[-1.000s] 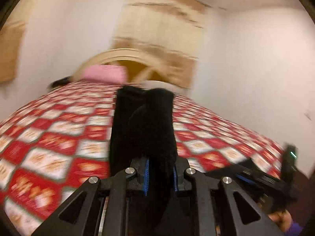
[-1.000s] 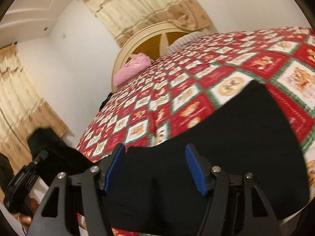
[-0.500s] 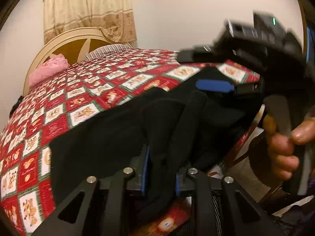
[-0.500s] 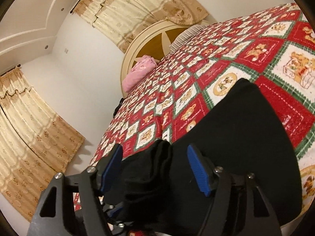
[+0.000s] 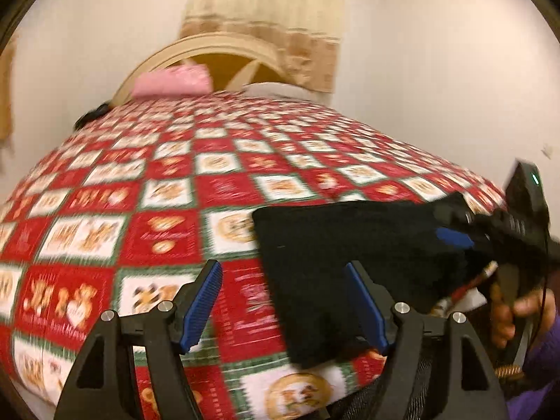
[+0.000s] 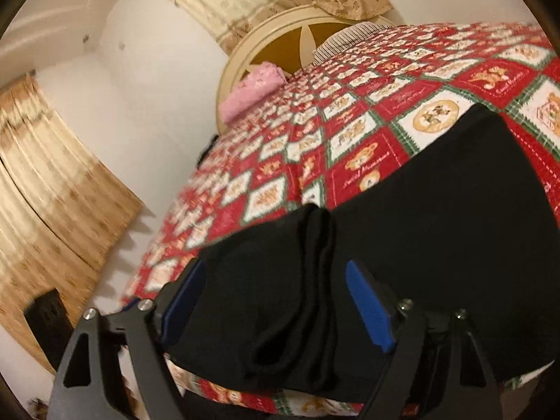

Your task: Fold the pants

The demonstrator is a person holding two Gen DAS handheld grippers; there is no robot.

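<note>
Pants, black knit fabric, folded at near edge of bed with red checked bear-print quilt, left tool just opened, jaws clear, right tool just widened, fabric between unpressed pads.

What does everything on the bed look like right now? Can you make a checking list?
Surface: bed with a red, white and green patterned cover.
Job's things: black pants lie bunched near the bed's near edge, a ridge of folds in the middle.
Clutter: pink pillow and striped pillow by the headboard.
Grippers: left tongs open, jaws just widened, nothing pinched; right tongs open, jaws just widened, astride the pants without pressing.
Cables: thin dark cord hanging by the hand at the right tongs' handle.
Surroundings: white walls, beige curtains.
</note>
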